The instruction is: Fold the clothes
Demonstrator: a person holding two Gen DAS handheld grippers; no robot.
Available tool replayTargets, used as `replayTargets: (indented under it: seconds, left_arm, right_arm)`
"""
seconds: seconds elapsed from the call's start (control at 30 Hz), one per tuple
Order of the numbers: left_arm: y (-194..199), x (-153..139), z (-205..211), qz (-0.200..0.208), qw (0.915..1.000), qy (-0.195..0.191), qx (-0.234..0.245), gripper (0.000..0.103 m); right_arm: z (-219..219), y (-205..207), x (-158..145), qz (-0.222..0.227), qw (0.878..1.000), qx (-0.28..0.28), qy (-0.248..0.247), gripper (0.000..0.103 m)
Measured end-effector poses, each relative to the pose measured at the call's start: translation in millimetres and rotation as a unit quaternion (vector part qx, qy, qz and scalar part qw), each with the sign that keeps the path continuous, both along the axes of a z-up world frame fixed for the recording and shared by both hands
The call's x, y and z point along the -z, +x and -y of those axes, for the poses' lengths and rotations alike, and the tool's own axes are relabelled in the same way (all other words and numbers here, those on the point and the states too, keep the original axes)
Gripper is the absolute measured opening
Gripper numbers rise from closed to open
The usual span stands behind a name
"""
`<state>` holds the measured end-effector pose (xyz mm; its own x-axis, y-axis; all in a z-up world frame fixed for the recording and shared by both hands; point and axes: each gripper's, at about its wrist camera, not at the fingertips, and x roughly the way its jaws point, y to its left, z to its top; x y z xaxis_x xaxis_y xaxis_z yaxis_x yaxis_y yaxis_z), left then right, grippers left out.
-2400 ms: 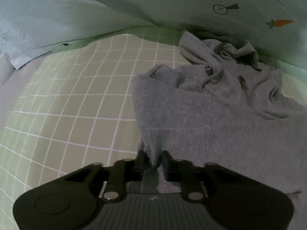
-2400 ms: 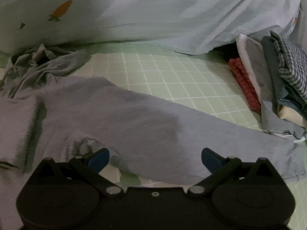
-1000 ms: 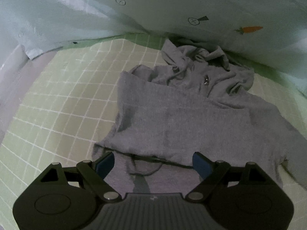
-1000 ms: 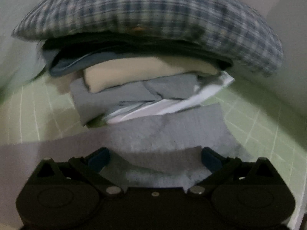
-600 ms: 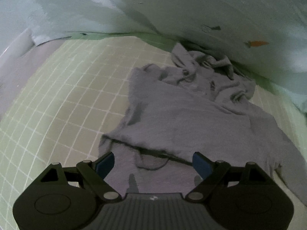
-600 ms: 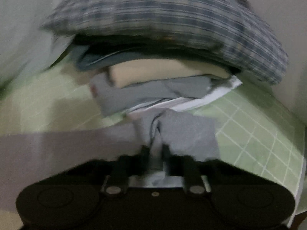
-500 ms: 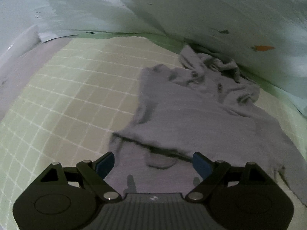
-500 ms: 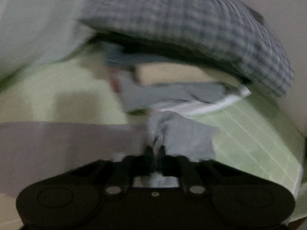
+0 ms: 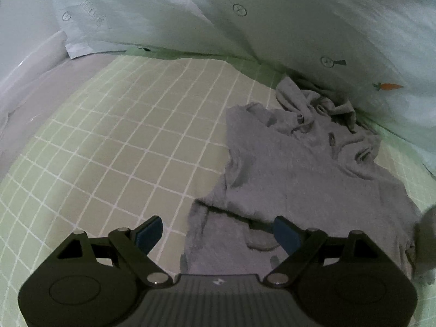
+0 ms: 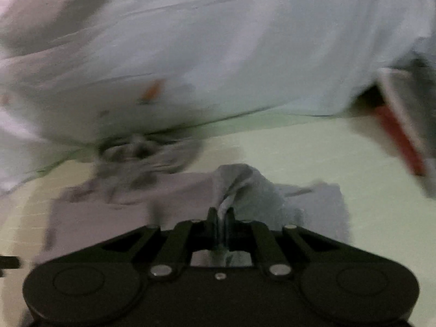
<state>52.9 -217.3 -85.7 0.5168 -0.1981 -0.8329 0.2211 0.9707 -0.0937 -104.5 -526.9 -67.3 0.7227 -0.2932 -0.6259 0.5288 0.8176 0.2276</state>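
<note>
Underneath, a pale green sheet with a white grid point(image 9: 130, 147) covers the bed; a light quilt printed with carrots point(image 9: 299, 21) bunches from 10 to 2 o'clock. Left gripper point(image 9: 218, 231) hangs spread above the grey hoodie point(image 9: 299, 169) at 3 o'clock. Right gripper point(image 10: 221, 218) pinches its sleeve point(image 10: 245, 182).

No word, brand or number can be read anywhere; the pale quilt point(image 9: 245, 21) in the upper part of the left wrist view bears only small printed signs: circled marks at upper left and upper centre, a triangle outline at the top right, a circle with a dark wedge and a small orange carrot at right; a faint block of lettering at upper left is too blurred to make out; the right wrist view is smeared.
</note>
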Motion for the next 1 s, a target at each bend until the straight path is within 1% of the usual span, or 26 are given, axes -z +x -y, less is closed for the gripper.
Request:
replayTargets:
  seconds: [0.07, 0.1, 0.13, 0.17, 0.2, 0.23, 0.27, 0.3, 0.33, 0.37, 0.43, 0.47, 0.6, 0.73, 0.9, 1.0]
  left_arm:
    - [3, 3, 0, -0.007, 1.0, 0.002, 0.002, 0.089]
    - [5, 5, 1, -0.013, 0.9999, 0.001, 0.002, 0.089]
    - [6, 6, 2, -0.016, 0.9999, 0.002, 0.004, 0.089]
    - [6, 7, 2, -0.016, 0.9998, 0.003, 0.007, 0.089]
    - [6, 7, 3, -0.016, 0.9998, 0.005, 0.01, 0.089]
    - [6, 7, 5, -0.015, 0.9998, 0.006, 0.013, 0.089]
    - [6, 6, 6, -0.014, 0.9998, 0.008, 0.015, 0.089]
    - [5, 6, 8, -0.012, 0.9997, 0.009, 0.018, 0.089]
    - [5, 5, 10, -0.011, 0.9997, 0.01, 0.02, 0.089]
    - [4, 4, 13, -0.01, 0.9996, 0.012, 0.023, 0.089]
    - [3, 2, 22, -0.008, 0.9993, 0.014, 0.033, 0.089]
    - [3, 1, 28, -0.008, 0.999, 0.015, 0.041, 0.089]
    - [-1, -2, 63, -0.003, 0.9962, 0.023, 0.084, 0.089]
    - [-4, -4, 110, 0.001, 0.9903, 0.027, 0.136, 0.089]
    - [-15, -1, 174, 0.004, 0.9806, 0.03, 0.194, 0.089]
    - [-23, 5, 209, 0.012, 0.9717, 0.034, 0.233, 0.089]
  right_arm:
    - [-17, 16, -2, -0.001, 0.999, -0.043, 0.001, 0.008]
    - [-26, 23, -3, -0.012, 0.998, -0.057, -0.013, 0.011]
    - [-34, 29, -3, -0.022, 0.997, -0.067, -0.026, 0.017]
    - [-37, 29, -1, -0.027, 0.997, -0.063, -0.033, 0.029]
    - [-38, 29, 1, -0.031, 0.997, -0.056, -0.039, 0.045]
    - [-34, 25, 1, -0.031, 0.998, -0.041, -0.039, 0.051]
    - [-30, 21, 2, -0.031, 0.998, -0.026, -0.04, 0.064]
    - [-26, 16, 3, -0.031, 0.999, -0.01, -0.042, 0.079]
    - [-22, 6, 3, -0.032, 0.998, 0.011, -0.048, 0.085]
    - [-18, -3, 4, -0.035, 0.997, 0.032, -0.053, 0.088]
    - [-6, -19, 6, -0.043, 0.995, 0.069, -0.059, 0.093]
    - [-1, -27, 10, -0.046, 0.994, 0.084, -0.058, 0.103]
    - [18, -54, 23, -0.05, 0.987, 0.142, -0.048, 0.103]
    - [35, -73, 34, -0.06, 0.979, 0.191, -0.045, 0.103]
    - [59, -83, 48, -0.075, 0.972, 0.219, -0.027, 0.103]
    - [70, -83, 58, -0.09, 0.97, 0.223, -0.022, 0.103]
